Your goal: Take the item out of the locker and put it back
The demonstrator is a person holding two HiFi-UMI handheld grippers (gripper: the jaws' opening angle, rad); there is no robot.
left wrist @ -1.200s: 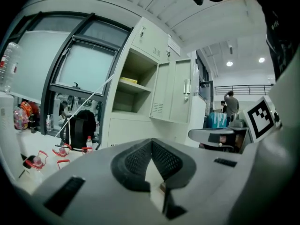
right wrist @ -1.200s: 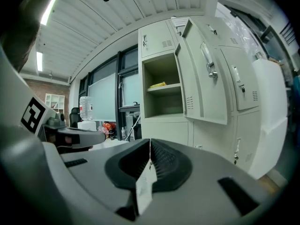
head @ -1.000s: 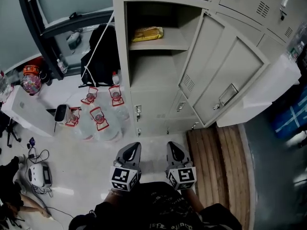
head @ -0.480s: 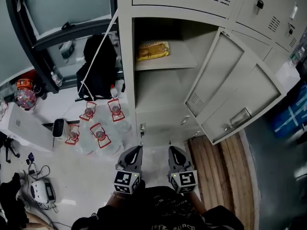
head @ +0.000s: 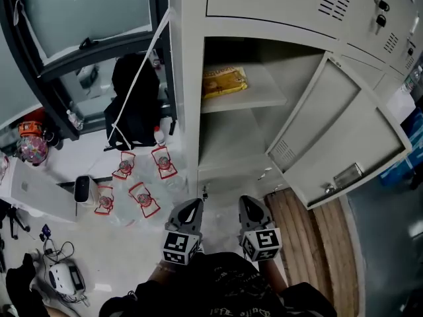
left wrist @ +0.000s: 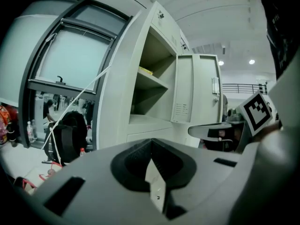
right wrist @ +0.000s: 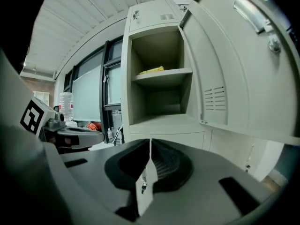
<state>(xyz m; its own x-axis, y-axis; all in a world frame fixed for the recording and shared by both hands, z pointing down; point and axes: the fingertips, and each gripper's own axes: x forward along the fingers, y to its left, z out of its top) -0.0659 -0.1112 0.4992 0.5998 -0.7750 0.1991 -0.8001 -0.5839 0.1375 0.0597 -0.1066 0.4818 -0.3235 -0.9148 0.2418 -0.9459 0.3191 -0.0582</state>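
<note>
A yellow packet (head: 224, 81) lies on the upper shelf of the open grey locker (head: 244, 101); the same yellow packet (right wrist: 151, 71) shows in the right gripper view and as a thin yellow strip (left wrist: 146, 71) in the left gripper view. The locker door (head: 344, 144) swings out to the right. My left gripper (head: 192, 207) and right gripper (head: 247, 203) are side by side in front of the locker, well short of the shelf. Both have their jaws closed together with nothing between them.
Several water bottles with red labels (head: 142, 193) stand on the white floor left of the locker. A black backpack (head: 134, 101) leans by the window frame. Wooden boards (head: 307, 236) lie on the floor to the right. A white box (head: 33, 190) and cables are at far left.
Both grippers and the head have moved closer to the locker; the locker now fills more of the head view and the open compartment sits higher and further right.
</note>
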